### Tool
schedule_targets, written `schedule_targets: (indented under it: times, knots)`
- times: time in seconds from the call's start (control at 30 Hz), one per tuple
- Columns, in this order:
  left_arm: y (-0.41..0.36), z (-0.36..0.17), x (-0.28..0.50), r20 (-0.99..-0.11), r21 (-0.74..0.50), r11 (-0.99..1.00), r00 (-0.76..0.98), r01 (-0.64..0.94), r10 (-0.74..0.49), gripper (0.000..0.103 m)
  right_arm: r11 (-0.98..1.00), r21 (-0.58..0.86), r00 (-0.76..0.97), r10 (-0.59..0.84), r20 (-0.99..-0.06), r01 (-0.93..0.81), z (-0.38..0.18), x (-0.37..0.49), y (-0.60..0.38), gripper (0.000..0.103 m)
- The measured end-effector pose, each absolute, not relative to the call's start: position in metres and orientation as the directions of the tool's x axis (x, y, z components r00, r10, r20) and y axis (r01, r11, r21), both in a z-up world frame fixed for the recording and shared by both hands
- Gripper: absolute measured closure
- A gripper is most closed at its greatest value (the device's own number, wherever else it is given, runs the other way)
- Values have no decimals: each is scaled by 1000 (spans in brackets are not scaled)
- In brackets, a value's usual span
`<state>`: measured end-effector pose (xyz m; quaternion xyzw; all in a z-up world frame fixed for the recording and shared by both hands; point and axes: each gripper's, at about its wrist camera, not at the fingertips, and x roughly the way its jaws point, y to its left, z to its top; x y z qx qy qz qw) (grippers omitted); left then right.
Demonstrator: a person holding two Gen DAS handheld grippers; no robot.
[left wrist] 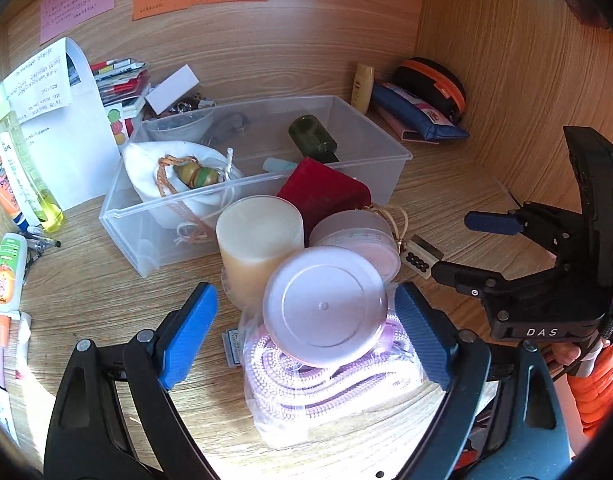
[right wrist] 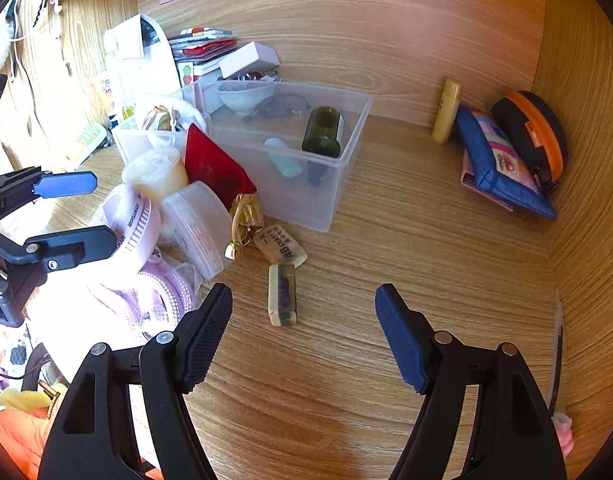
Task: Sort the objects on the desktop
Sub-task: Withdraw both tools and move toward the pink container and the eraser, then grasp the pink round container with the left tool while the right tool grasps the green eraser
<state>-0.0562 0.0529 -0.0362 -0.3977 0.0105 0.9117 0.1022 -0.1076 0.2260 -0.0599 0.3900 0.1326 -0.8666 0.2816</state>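
Note:
My left gripper (left wrist: pixel 306 332) stands open around a round pale pink jar (left wrist: pixel 325 306), which rests on a bagged purple cord (left wrist: pixel 326 388). The right pad is close to the jar's edge, and a gap shows at the left pad. Behind the jar are a cream cylinder (left wrist: pixel 258 236), a second flat round tub (left wrist: pixel 358 236) and a red box (left wrist: pixel 322 192) leaning on a clear plastic bin (left wrist: pixel 390 172). My right gripper (right wrist: pixel 304 312) is open above bare desk with nothing between its fingers. A small clear block (right wrist: pixel 282 294) and an eraser (right wrist: pixel 280 246) lie just ahead of it.
The bin (right wrist: pixel 346 152) holds a green bottle (right wrist: pixel 324 130), a white pouch with beads (left wrist: pixel 178 176), a bowl and glasses. A blue pouch (right wrist: pixel 498 160), an orange-trimmed case (right wrist: pixel 534 136) and a yellow tube (right wrist: pixel 446 110) sit back right. Papers and bottles (left wrist: pixel 26 160) crowd the left. Wooden walls enclose the desk.

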Motion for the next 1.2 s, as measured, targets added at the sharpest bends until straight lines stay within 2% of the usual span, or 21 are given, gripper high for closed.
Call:
schedule_targets:
  times: [0.07,0.1,0.23,0.33,0.43,0.5,0.6,0.87,1.2]
  knots:
    - [55,-41,-59,-732,-59,-981,-660,-186,169,12,-805,1,-521,-385,-762,593,-65,-110,224,35]
    - [55,-43,-60,-734,-62,-981,-657,-185,170,12,-802,11,-507,-389,-769,598,-67,-112,223,41]
    - [55,-49,-63,-731,-64,-983,-663,-169,162,12,-797,19,-486,-387,-784,604,-74,-115,218,51]
    - [54,-52,-65,-726,-80,-983,-666,-163,170,14,-790,15,-476,-384,-791,613,-77,-117,212,63]
    - [52,-54,-64,-720,-109,-979,-665,-171,197,23,-787,8,-471,-377,-798,617,-81,-118,207,70]
    - [53,-53,-63,-717,-123,-975,-663,-186,217,34,-784,12,-460,-376,-804,621,-83,-119,204,79]
    - [56,-52,-59,-710,-109,-976,-672,-191,211,40,-785,14,-457,-374,-807,619,-85,-119,202,87]
    - [44,-45,-51,-689,-114,-981,-698,-160,194,40,-792,55,-459,-408,-789,608,-76,-115,210,88]
    - [22,-15,-43,-623,-128,-985,-763,-116,171,40,-824,72,-534,-428,-729,562,-46,-103,228,88]
